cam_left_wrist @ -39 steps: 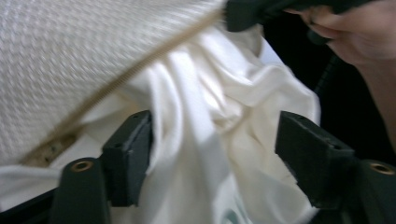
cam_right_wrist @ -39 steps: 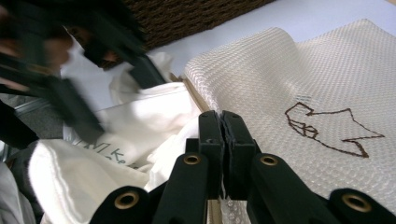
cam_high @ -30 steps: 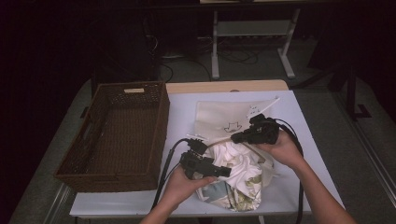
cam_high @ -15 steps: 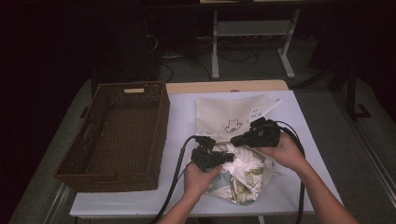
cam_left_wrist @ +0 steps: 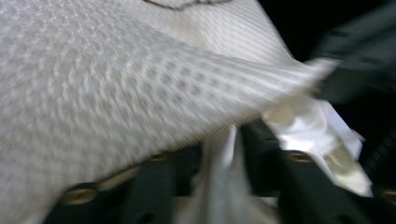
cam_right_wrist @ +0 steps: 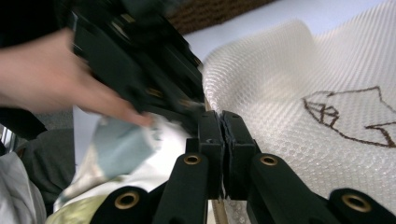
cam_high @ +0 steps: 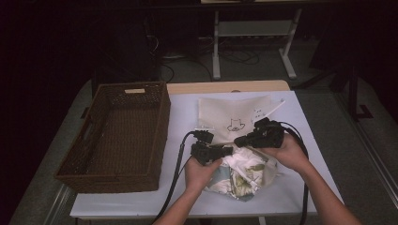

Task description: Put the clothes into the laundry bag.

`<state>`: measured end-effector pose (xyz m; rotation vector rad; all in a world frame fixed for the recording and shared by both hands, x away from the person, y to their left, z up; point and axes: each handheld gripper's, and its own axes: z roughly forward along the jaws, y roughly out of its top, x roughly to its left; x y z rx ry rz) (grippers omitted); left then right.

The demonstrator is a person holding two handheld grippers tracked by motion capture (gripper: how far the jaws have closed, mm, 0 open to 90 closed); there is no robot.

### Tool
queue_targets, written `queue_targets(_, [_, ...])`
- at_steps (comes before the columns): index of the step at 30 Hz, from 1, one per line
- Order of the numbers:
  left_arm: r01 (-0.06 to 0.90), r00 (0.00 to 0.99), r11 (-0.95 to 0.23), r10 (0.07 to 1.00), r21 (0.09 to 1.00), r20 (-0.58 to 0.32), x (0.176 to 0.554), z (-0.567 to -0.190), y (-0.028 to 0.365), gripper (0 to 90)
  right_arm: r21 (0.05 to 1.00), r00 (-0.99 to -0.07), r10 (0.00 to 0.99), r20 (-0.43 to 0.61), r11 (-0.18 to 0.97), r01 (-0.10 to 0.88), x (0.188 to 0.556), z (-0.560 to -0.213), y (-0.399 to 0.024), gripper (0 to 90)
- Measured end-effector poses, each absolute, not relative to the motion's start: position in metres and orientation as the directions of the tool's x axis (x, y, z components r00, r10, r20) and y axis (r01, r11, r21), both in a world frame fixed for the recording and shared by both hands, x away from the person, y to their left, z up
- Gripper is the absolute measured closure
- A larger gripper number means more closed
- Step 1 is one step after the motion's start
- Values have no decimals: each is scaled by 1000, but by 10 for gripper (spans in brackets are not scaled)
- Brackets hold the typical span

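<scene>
Nearest me, at the near edge of the white table (cam_high: 291, 112), a crumpled leaf-print cloth (cam_high: 244, 176) in white, pale blue and green lies bunched between my two hands. My left gripper (cam_high: 224, 151) sits just left of that bundle, and in the left gripper view a fold of white cloth runs up between its jaws, so they are pinching the leaf-print cloth; the picture is blurred, but the fabric clearly fills the gap. My right gripper (cam_high: 240, 140) reaches in from the right, its tip almost meeting the left one, and in the right gripper view its jaws are pressed together on the near edge of the cream waffle-weave bag (cam_right_wrist: 299, 93), right beside my left hand (cam_right_wrist: 51, 79). Beyond the grippers that cream bag lies flat on the table, its small dark line drawing (cam_high: 234, 125) facing up. Farther left, apart from the cloth, stands a dark brown wicker basket (cam_high: 94, 126).
</scene>
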<state>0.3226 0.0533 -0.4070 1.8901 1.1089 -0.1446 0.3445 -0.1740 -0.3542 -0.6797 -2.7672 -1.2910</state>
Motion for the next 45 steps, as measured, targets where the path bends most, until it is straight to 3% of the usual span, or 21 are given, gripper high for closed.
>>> queue_targets(4, [714,630,-244,633,656,-450,308,-390,68,420,730,-904,384,186,562,389,345,-354,-175,875])
queue_targets(9, [716,629,-250,637,652,-446,295,-384,84,328,731,-901,392,187,557,394,347,-355,-174,875])
queue_targets(15, [763,610,-273,605,586,-512,296,-414,63,279,726,-903,389,181,567,390,348,-355,-170,875])
queue_targets(16, [763,607,-264,606,591,-514,298,-419,56,308,725,-904,388,181,569,389,348,-355,-170,875])
queue_targets(20, [754,610,-235,599,614,-519,304,-429,38,707,717,-911,372,179,585,380,347,-357,-165,875])
queue_targets(21, [748,610,-226,603,623,-514,305,-429,34,751,718,-911,370,179,584,379,346,-357,-165,875])
queue_targets(29, [699,606,-107,613,707,-506,303,-405,41,792,752,-920,347,181,554,357,336,-347,-169,875])
queue_targets(35, [732,527,-46,671,679,-522,326,-421,46,787,748,-921,354,162,565,348,332,-344,-169,876])
queue_targets(38, [740,541,-78,660,668,-522,326,-421,47,745,733,-911,370,182,566,377,338,-353,-171,875])
queue_targets(43, [742,573,-169,661,649,-484,316,-409,59,494,736,-902,381,205,547,399,342,-361,-175,875])
queue_targets(45, [733,589,-192,657,652,-469,308,-402,66,438,737,-902,382,200,548,396,342,-361,-174,875])
